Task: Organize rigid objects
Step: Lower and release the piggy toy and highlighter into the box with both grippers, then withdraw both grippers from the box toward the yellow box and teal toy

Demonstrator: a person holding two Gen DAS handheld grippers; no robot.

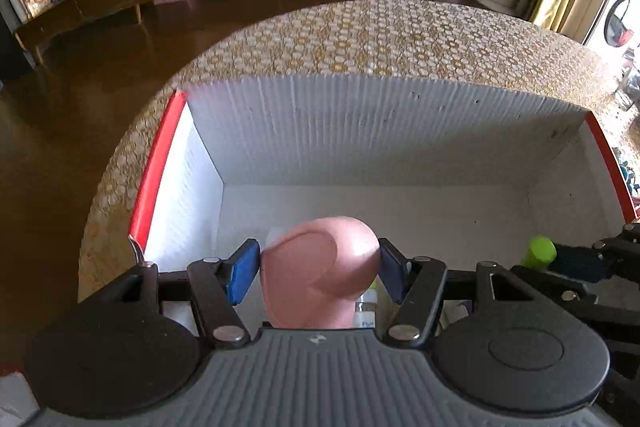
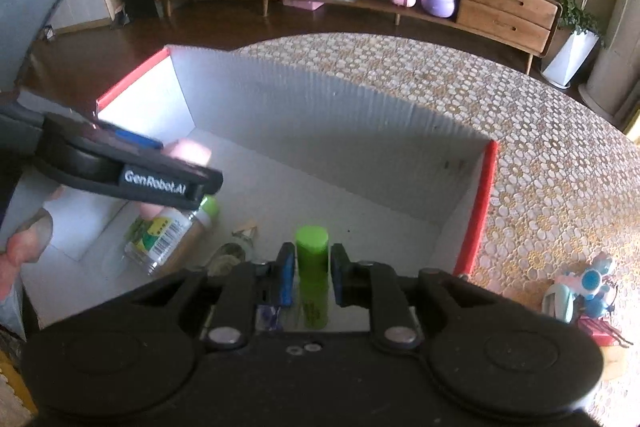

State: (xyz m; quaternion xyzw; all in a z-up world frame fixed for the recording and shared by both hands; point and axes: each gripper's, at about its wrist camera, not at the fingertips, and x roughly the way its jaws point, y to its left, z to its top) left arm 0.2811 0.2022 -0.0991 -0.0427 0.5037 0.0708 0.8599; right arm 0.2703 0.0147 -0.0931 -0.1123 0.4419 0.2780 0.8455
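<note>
Box sat on desk. Jar lay inside box, toward its left wall. Left gripper hung over box's left part, right gripper over its near-right. Toy sat on desk, right of box.

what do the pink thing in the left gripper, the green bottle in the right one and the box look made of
Pink thing: likely matte plastic or rubber; smooth, rounded, soft sheen, no seams visible.
Green bottle: probably plastic; opaque bright green, even slightly glossy surface, with print on its lower part.
Box: looks like white corrugated plastic or cardboard; fine parallel ribs on its walls, red edges.
</note>
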